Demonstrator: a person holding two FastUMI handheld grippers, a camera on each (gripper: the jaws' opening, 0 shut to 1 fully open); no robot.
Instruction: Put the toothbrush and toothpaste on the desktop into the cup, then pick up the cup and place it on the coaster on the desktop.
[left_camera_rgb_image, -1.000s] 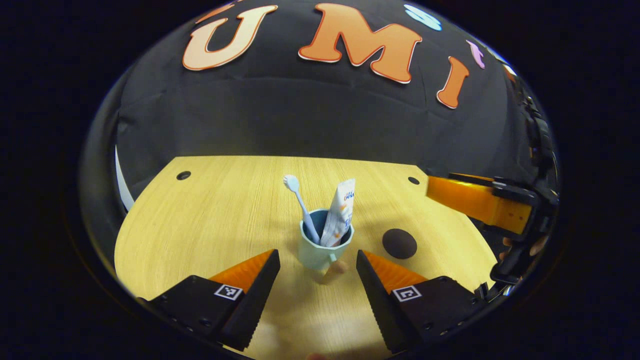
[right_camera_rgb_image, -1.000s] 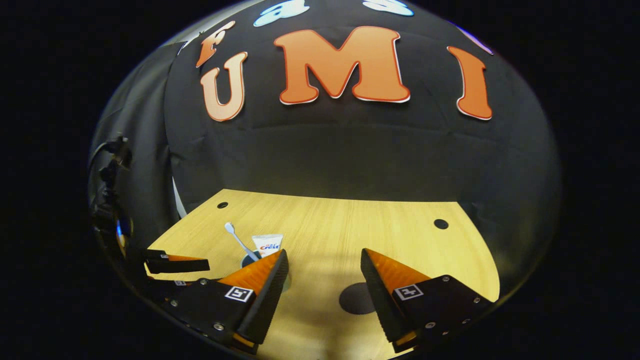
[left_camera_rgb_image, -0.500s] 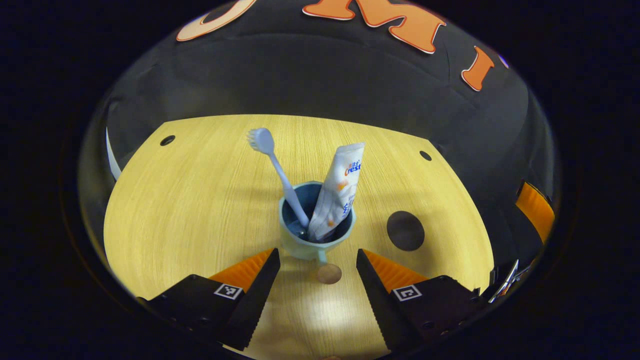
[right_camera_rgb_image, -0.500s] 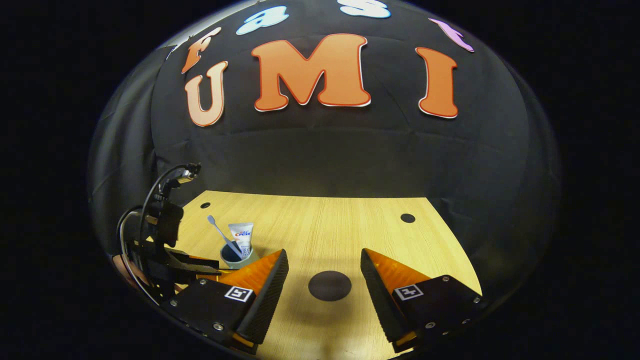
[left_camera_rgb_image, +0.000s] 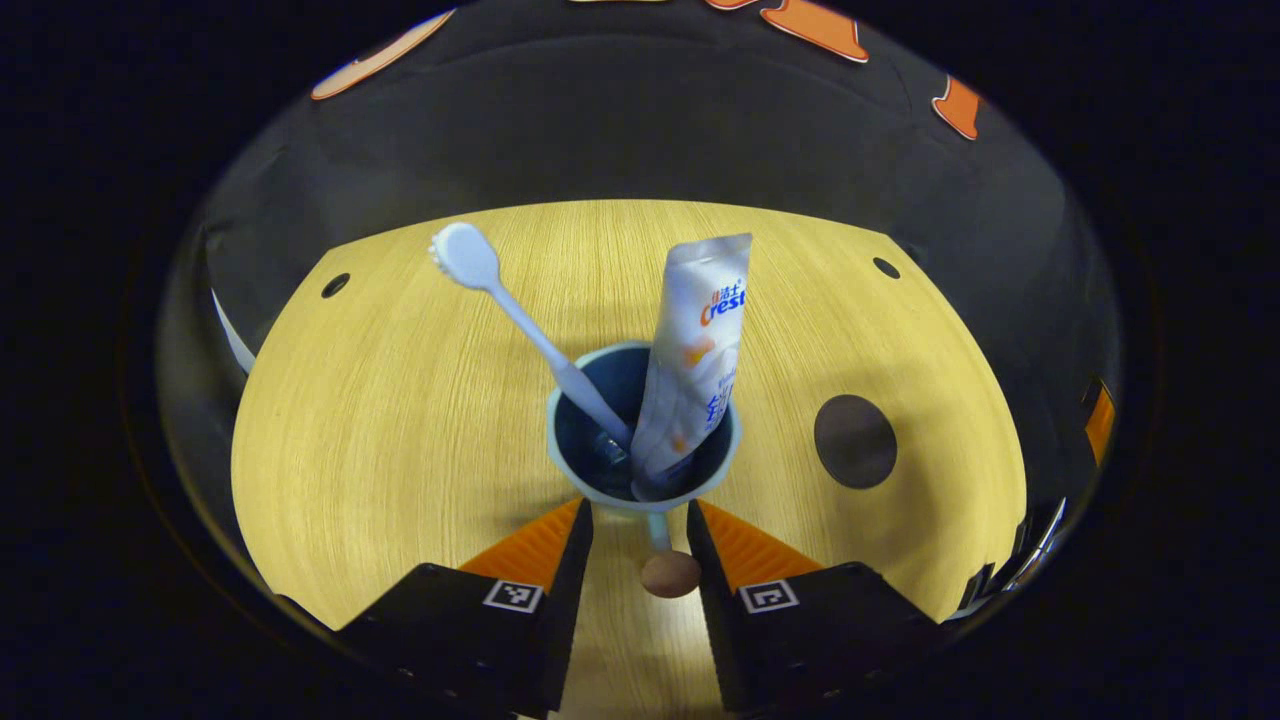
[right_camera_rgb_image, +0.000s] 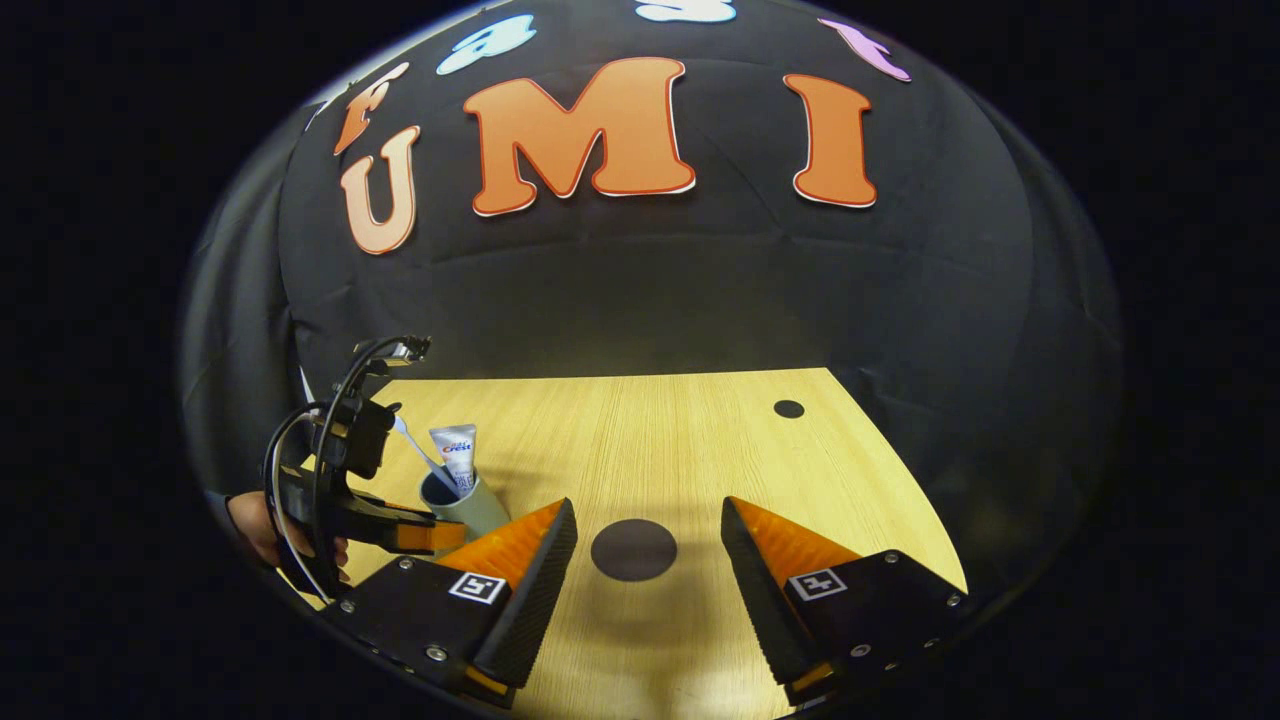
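The left hand-held gripper, half-open, apparently straddles the cup's handle ungripped; an off-centre squeeze could tip the cup, spilling toothbrush and toothpaste.

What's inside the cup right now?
The toothbrush, head up, and the toothpaste tube stand in the cup, leaning apart. Their lower ends sit deep in the dark; the cup's bottom is mostly hidden.

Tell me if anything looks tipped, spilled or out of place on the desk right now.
Nothing stands out. The cup stands upright on the desk, toothbrush and toothpaste leaning inside it, nothing spilled. The coaster lies flat beside it, still bare.
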